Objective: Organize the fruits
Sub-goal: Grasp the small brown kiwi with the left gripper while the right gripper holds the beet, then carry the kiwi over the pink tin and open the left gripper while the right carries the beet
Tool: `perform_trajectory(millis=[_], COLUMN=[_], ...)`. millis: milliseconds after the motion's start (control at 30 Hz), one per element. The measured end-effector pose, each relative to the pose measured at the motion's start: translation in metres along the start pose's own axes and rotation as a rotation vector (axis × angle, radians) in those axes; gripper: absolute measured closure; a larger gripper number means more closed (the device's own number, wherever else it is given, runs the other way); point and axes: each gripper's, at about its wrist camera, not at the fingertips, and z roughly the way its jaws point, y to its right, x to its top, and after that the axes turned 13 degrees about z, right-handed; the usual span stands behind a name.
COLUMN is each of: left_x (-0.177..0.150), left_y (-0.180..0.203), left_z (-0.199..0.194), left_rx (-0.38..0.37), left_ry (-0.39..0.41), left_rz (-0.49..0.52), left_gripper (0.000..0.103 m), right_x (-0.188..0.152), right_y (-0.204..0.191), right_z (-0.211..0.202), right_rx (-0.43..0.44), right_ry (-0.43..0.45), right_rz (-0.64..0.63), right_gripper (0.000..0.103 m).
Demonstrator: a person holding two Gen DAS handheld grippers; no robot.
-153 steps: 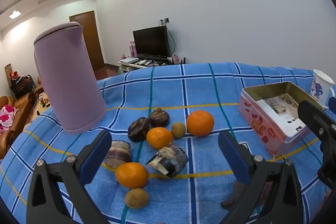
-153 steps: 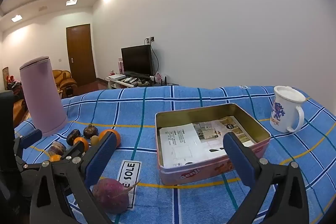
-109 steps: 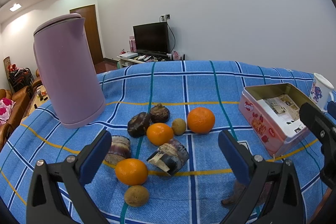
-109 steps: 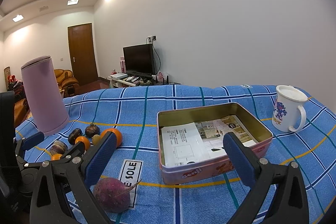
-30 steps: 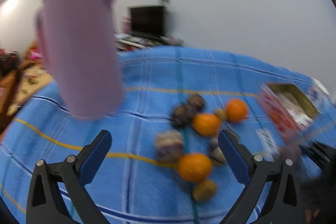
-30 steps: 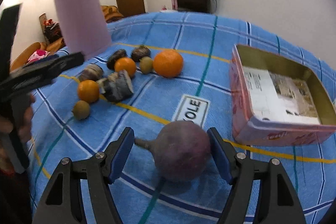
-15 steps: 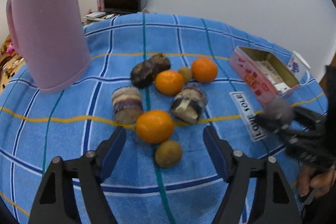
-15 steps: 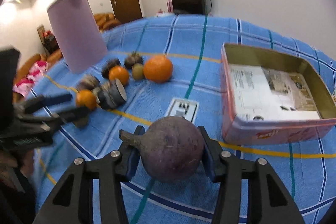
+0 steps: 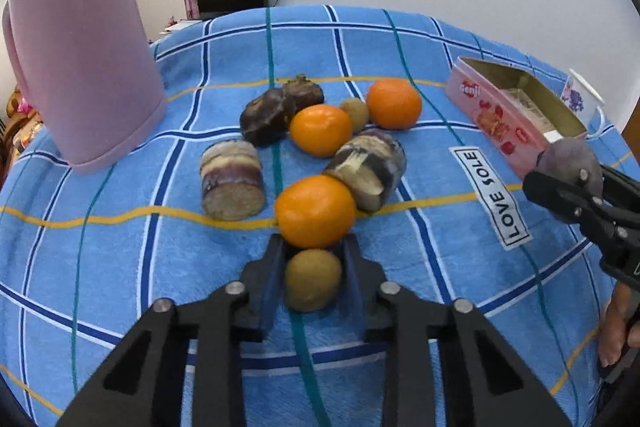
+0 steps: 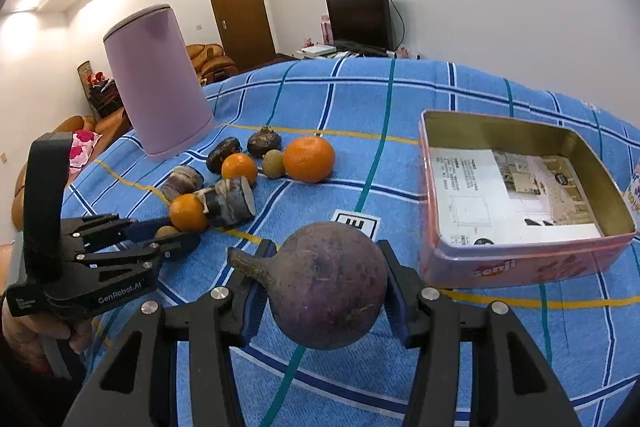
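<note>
My left gripper (image 9: 313, 267) is shut on a small brown kiwi (image 9: 313, 279) that rests on the blue checked cloth, just in front of an orange (image 9: 315, 210). Behind it lie two more oranges (image 9: 394, 103), a second kiwi (image 9: 355, 111), two dark mangosteens (image 9: 266, 115) and two cut sugarcane chunks (image 9: 232, 179). My right gripper (image 10: 323, 281) is shut on a purple beet (image 10: 327, 283) and holds it above the cloth, left of the open pink tin (image 10: 524, 203). The left gripper also shows in the right wrist view (image 10: 176, 241).
A tall lilac kettle (image 9: 76, 39) stands at the back left. A white mug (image 9: 580, 99) sits behind the tin (image 9: 516, 115). A "LOVE SOLE" label (image 9: 490, 195) lies on the cloth between the fruit and the tin.
My left gripper has moved down and closed on the near kiwi. My right gripper has lifted the beet slightly and stays shut on it.
</note>
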Motion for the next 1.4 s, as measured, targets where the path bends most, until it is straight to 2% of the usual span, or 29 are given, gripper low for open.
perform_trajectory(millis=[133, 333, 533, 667, 800, 900, 1000, 1100, 1267, 1400], left_x=[-0.003, -0.001, 0.019, 0.041, 0.063, 0.077, 0.091, 0.106, 0.129, 0.140], left_y=[-0.004, -0.007, 0.004, 0.022, 0.049, 0.070, 0.094, 0.122, 0.156, 0.176], left_z=[-0.011, -0.033, -0.051, -0.056, -0.053, -0.042, -0.033, -0.026, -0.004, 0.015], left_rx=[-0.045, -0.056, -0.031, -0.031, -0.028, -0.064, -0.098, -0.094, -0.103, -0.117], left_ry=[0.049, 0.128, 0.211, 0.251, 0.290, 0.297, 0.302, 0.325, 0.296, 0.270], left_rz=[-0.035, -0.084, -0.089, -0.058, -0.004, 0.017, 0.044, 0.094, 0.119, 0.122], left_gripper=[0.075, 0.075, 0.075, 0.075, 0.075, 0.075, 0.075, 0.075, 0.075, 0.075], right_x=[0.004, 0.009, 0.017, 0.031, 0.043, 0.050, 0.054, 0.058, 0.063, 0.067], right_y=[0.003, 0.008, 0.013, 0.038, 0.061, 0.081, 0.098, 0.121, 0.154, 0.164], right_z=[-0.009, -0.027, -0.048, -0.050, -0.050, -0.048, -0.042, -0.035, -0.024, -0.023], right_rx=[0.013, 0.032, -0.054, -0.053, -0.129, -0.174, -0.253, -0.317, -0.380, -0.365], right_ry=[0.038, 0.117, 0.263, 0.265, 0.290, 0.294, 0.290, 0.271, 0.218, 0.202], right_rz=[0.013, 0.029, -0.041, 0.033, 0.081, 0.112, 0.096, 0.087, 0.118, 0.135], right_gripper=[0.051, 0.051, 0.051, 0.051, 0.051, 0.051, 0.051, 0.051, 0.051, 0.051])
